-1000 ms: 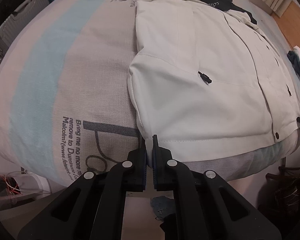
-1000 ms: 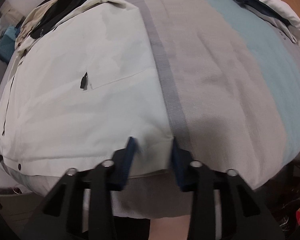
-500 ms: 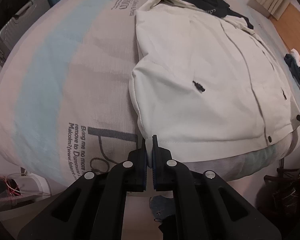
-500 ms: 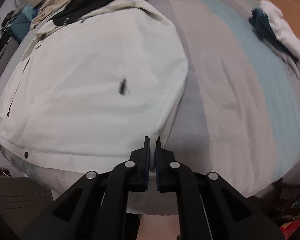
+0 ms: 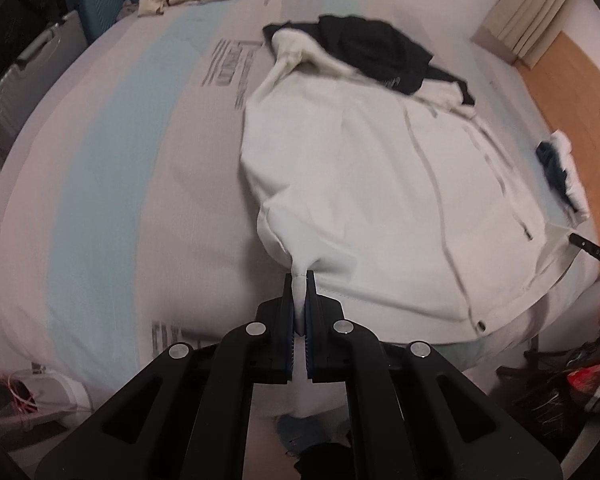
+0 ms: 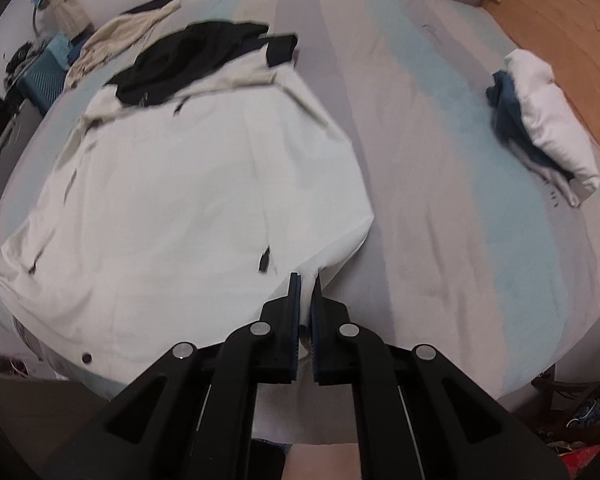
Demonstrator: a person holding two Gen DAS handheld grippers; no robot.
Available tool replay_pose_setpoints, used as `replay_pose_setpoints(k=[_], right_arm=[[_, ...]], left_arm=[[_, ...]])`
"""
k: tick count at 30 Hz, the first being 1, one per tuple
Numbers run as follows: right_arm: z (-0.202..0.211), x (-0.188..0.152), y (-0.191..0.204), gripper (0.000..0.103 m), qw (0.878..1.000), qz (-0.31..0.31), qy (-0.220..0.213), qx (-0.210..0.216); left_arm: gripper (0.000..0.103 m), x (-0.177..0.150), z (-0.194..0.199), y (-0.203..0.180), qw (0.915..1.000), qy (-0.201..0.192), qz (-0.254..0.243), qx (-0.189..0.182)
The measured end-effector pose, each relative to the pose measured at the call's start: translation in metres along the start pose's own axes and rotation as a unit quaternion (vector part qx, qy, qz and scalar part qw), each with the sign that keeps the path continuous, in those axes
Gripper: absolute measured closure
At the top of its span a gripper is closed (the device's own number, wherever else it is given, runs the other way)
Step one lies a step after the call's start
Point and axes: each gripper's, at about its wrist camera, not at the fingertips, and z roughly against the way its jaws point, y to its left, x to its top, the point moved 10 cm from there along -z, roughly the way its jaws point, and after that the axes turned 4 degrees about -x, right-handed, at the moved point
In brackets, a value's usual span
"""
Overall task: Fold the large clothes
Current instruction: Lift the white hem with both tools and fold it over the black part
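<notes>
I have the left tool [image 5: 299, 304] and right tool [image 6: 306, 304] each pinching a hem corner of the white jacket [image 5: 364, 184], frame centre on the bed [image 5: 112, 184]. Lift under way; next I judge: carry hem toward collar.

Our two matte black handheld grippers, seen from behind

On the left black plastic gripper [image 5: 299, 298] we see two angular fingers [image 5: 279, 334] lined with blue ribbed pads, four round silver screw heads set across its linkage arms, and long slot cut-outs lower down. The right black plastic gripper [image 6: 306, 300] is built alike: blue-padded fingers [image 6: 329, 334], four silver screws, slotted arms.
</notes>
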Motion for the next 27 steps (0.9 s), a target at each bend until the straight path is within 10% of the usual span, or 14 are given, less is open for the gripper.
replay_pose_setpoints(k=[12,27], right_arm=[[0.013,0.098,-0.009,0.100,0.998,-0.037,-0.036,0.034],[-0.076,0.280,0.006,0.100,0.997,0.018,-0.033,0.064]], left_arm=[[0.100,0.115,0.010,0.000,0.9995,-0.032,0.008,-0.004],[0.100,0.273,-0.048,0.042,0.9959,-0.029,0.036,0.078]])
